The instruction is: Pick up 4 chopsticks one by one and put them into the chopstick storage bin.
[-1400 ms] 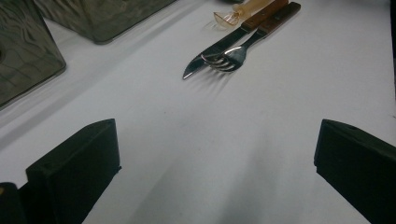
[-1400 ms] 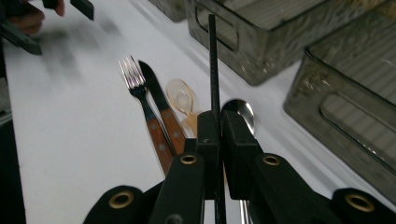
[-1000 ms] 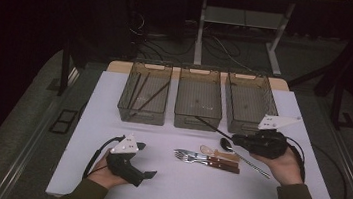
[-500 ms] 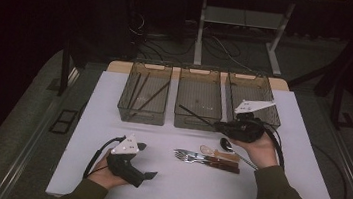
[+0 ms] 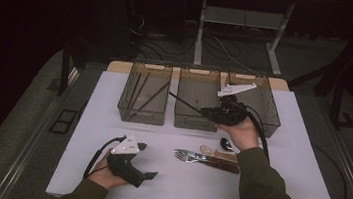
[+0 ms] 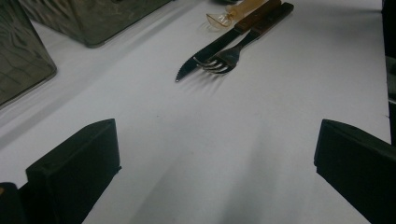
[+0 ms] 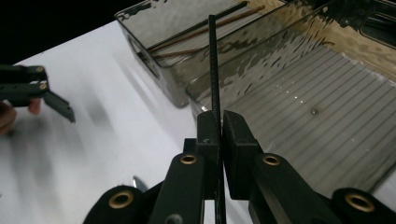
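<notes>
Nearest, on the white table (image 5: 86, 119), left gripper (image 5: 144, 169) resting low in the left hand (image 5: 105, 174), jaws spread wide with bare tabletop between them. Just beyond, a fork (image 6: 224, 58) and a knife (image 6: 210, 53) with wooden handles lying side by side, a clear-handled spoon (image 5: 214, 151) touching them. Farther, right gripper (image 7: 220, 122) raised over the middle bin (image 5: 193, 119), jaws pinched tight on a black chopstick (image 7: 214, 65), its far end slanting toward the left bin (image 5: 141, 115), several chopsticks inside. Right bin (image 5: 269, 115) behind the right hand (image 5: 236, 131).
</notes>
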`<state>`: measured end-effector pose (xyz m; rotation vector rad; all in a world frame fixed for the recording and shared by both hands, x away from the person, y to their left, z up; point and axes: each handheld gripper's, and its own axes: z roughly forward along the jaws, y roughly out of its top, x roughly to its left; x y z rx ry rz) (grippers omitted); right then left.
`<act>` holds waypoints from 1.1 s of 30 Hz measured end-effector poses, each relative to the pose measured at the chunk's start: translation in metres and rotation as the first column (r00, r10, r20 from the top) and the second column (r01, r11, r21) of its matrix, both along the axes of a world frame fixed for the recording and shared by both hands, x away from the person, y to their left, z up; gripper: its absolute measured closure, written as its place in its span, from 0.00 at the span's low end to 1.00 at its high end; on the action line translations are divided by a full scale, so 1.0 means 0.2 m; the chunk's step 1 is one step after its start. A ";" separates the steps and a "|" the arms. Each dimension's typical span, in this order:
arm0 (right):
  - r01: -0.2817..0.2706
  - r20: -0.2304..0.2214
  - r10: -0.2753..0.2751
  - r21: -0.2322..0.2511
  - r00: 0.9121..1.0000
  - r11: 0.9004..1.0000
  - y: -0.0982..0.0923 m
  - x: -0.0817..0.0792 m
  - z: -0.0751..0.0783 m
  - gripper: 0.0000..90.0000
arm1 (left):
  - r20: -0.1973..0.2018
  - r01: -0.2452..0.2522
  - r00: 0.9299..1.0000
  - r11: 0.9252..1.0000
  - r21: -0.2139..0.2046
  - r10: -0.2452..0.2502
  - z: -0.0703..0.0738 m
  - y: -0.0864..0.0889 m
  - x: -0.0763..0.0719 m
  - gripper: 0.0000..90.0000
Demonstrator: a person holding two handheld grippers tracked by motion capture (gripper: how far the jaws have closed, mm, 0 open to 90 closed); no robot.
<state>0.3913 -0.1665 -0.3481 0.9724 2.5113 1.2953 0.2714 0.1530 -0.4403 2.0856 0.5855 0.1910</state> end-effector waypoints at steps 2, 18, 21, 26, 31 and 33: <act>0.009 -0.001 -0.009 0.002 1.000 1.000 0.03 0.03 0.01 0.95 | -0.004 -0.001 1.000 1.000 -0.006 0.001 0.00 0.00 0.00 0.00; 0.053 -0.012 -0.053 -0.026 0.999 0.998 0.31 0.21 0.04 0.95 | 0.000 0.009 1.000 1.000 -0.021 -0.009 0.00 -0.01 0.00 0.00; 0.060 -0.020 -0.060 -0.021 0.998 0.998 0.36 0.25 0.03 0.95 | 0.000 0.019 1.000 1.000 -0.006 -0.019 0.00 -0.01 0.00 0.00; 0.069 -0.026 -0.070 -0.023 0.997 0.997 0.45 0.31 0.02 0.95 | 0.003 0.014 1.000 1.000 -0.020 -0.014 0.00 -0.01 0.00 0.00; 0.089 -0.018 -0.090 -0.038 0.996 0.995 0.53 0.36 0.02 0.95 | 0.000 0.013 1.000 1.000 -0.026 -0.013 0.00 -0.01 0.00 0.00; 0.103 -0.018 -0.103 -0.036 0.994 0.994 0.56 0.39 0.01 0.95 | 0.000 0.015 1.000 1.000 -0.022 -0.015 0.00 -0.01 0.00 0.00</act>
